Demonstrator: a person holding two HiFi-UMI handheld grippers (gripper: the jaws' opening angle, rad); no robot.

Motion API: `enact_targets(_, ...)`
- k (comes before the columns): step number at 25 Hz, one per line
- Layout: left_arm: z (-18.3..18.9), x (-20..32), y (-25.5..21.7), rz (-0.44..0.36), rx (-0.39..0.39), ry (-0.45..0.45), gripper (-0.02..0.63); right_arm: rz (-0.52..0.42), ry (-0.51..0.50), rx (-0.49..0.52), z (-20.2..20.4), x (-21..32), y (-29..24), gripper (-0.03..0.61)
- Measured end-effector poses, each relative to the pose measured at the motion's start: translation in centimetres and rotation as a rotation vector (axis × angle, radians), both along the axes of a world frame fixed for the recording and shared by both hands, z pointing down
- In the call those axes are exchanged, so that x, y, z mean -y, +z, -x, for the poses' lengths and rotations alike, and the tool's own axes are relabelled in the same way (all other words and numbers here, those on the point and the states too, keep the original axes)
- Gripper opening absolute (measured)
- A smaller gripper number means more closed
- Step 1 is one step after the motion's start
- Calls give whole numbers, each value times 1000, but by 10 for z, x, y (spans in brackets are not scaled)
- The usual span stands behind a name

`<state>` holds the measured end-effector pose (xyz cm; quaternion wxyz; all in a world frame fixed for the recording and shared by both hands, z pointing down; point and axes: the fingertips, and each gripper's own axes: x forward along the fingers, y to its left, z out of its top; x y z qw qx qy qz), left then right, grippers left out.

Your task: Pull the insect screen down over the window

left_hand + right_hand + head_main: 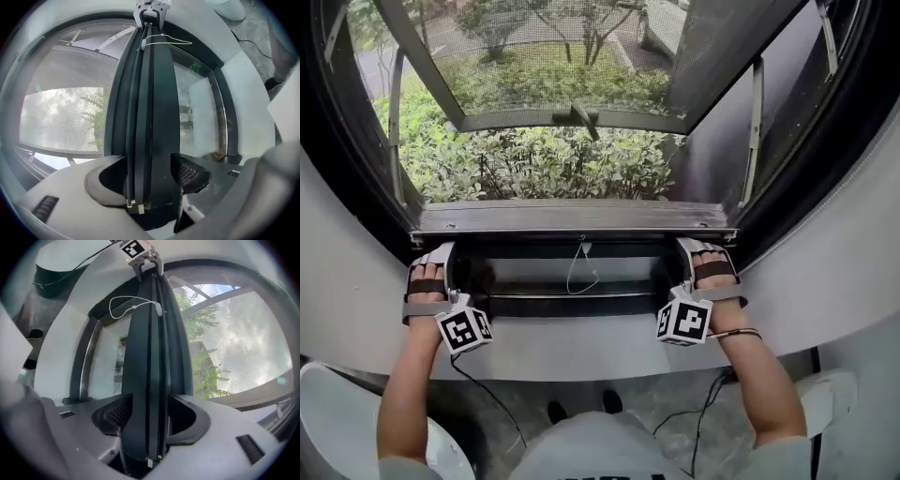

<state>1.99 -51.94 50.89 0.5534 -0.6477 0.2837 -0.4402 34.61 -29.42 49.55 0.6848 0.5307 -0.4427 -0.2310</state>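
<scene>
Underfoot, a speckled grey hard floor [649, 386], with thin black cables [487, 392] trailing across it and two dark shoe tips [555, 411] resting on it.

We see the insect screen [534, 169] as fine grey mesh stretched across the window [572, 305] opening, with green bushes showing through it. Its dark pull bar [572, 217] lies level, at 12 o'clock from the window's lower rail and apart from it, with a dark gap between the 2. A thin white cord [578, 272] hangs in 1 loop from the bar's middle, toward 6 o'clock.
</scene>
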Motion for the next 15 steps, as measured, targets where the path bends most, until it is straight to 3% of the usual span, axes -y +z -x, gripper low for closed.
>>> enact_targets(3, 0, -3, 5, 27, -4, -46, 295, -48, 41, 53, 2, -1, 2, 216)
enact_targets(7, 1, -8, 3, 101, 43, -23, 288, 41, 49, 145, 6, -6, 1, 192)
enact_targets(10, 1, -4, -3, 83, 65, 26, 282, 55, 26, 33, 1, -1, -5, 173)
enact_targets(15, 5, -1, -3, 9, 89, -40, 282, -98, 27, -17, 1, 3, -1, 173)
